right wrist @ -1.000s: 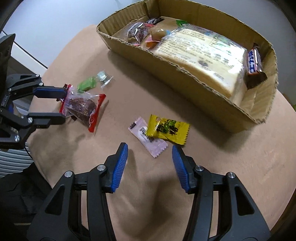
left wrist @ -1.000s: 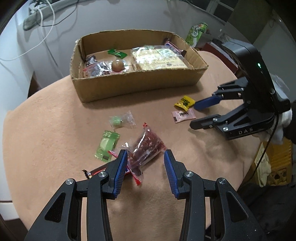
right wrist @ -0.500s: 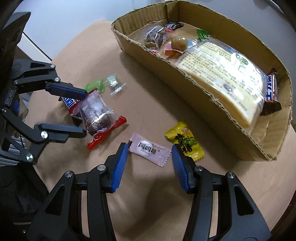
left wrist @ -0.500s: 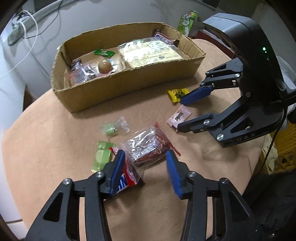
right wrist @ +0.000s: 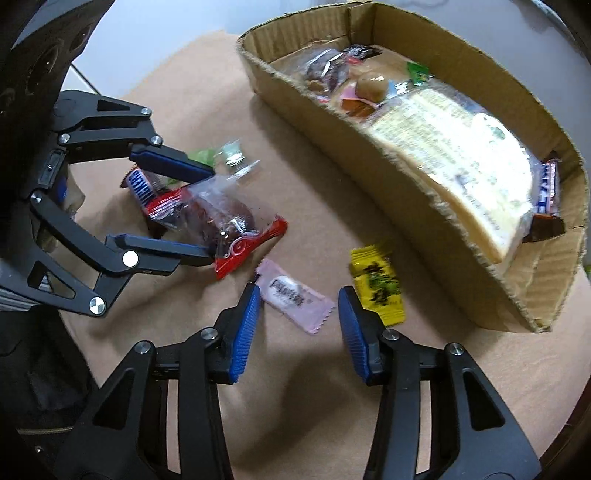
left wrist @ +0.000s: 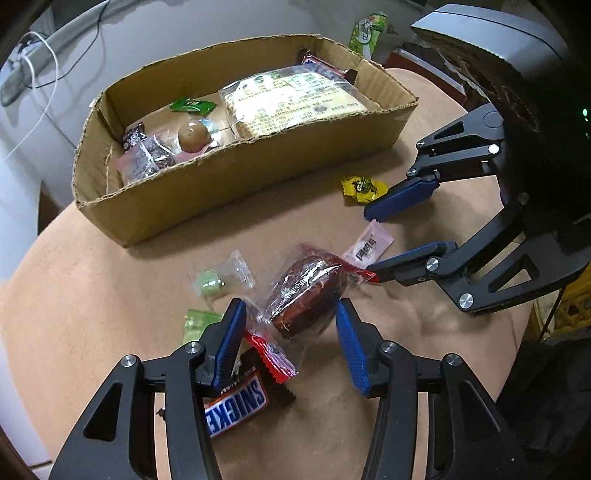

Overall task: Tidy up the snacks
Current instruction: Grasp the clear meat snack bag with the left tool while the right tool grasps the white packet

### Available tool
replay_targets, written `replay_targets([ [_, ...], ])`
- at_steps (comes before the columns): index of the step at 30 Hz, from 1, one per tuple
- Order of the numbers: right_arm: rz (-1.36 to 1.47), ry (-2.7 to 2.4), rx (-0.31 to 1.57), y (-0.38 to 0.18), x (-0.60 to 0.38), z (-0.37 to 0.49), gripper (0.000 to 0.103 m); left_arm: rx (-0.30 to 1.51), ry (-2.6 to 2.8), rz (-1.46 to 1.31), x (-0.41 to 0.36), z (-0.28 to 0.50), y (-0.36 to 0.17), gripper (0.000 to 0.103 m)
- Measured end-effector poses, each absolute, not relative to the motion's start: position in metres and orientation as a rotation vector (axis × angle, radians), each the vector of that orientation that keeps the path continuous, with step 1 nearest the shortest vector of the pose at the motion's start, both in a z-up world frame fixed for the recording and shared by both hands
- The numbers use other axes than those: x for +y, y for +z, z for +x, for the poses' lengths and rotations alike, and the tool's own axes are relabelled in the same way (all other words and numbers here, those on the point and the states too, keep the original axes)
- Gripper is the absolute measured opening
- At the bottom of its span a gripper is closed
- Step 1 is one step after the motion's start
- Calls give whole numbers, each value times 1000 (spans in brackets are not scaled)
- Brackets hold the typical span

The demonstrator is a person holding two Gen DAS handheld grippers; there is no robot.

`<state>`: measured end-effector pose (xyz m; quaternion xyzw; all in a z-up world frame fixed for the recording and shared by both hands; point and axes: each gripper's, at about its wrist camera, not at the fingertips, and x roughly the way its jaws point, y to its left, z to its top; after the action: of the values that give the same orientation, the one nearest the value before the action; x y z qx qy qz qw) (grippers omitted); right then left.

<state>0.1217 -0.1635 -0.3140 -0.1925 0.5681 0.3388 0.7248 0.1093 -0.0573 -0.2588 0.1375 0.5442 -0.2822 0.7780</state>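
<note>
A clear red-edged packet of dark dates (left wrist: 306,295) lies on the tan cloth between the jaws of my left gripper (left wrist: 290,325), which are opening; the pads stand beside it without pressing. A Snickers bar (left wrist: 236,406) lies under the left finger. My right gripper (right wrist: 299,299) points down over a pink candy (right wrist: 291,295); its jaws are closing around the candy and do not touch it. A yellow candy (right wrist: 376,284) lies just outside its right finger. The cardboard box (left wrist: 236,173) behind holds a large cracker pack and small sweets.
Two green candies (left wrist: 210,282) (left wrist: 195,326) lie left of the date packet. A green can (left wrist: 367,31) stands beyond the box. The two grippers are close together, fingertips almost meeting near the pink candy (left wrist: 364,248). The table edge curves away on the right.
My left gripper came down around the date packet and its jaws widened; the Snickers bar came into view. My right gripper shifted over the pink candy and its jaws narrowed a little.
</note>
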Motion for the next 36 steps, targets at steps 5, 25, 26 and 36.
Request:
replay_targets([
  [5, -446, 778, 1243, -317, -159, 119, 47, 1168, -612, 309, -61, 113, -259, 50],
  [25, -515, 753, 1221, -324, -135, 93, 18, 1128, -585, 244, -47, 113, -261, 40],
  [26, -502, 755, 1222, -323, -136, 92, 13, 1127, -582, 235, -44, 111, -259, 40],
  [36, -358, 715, 1200, -298, -163, 85, 12, 1072, -545, 154, -29, 104, -233, 40],
])
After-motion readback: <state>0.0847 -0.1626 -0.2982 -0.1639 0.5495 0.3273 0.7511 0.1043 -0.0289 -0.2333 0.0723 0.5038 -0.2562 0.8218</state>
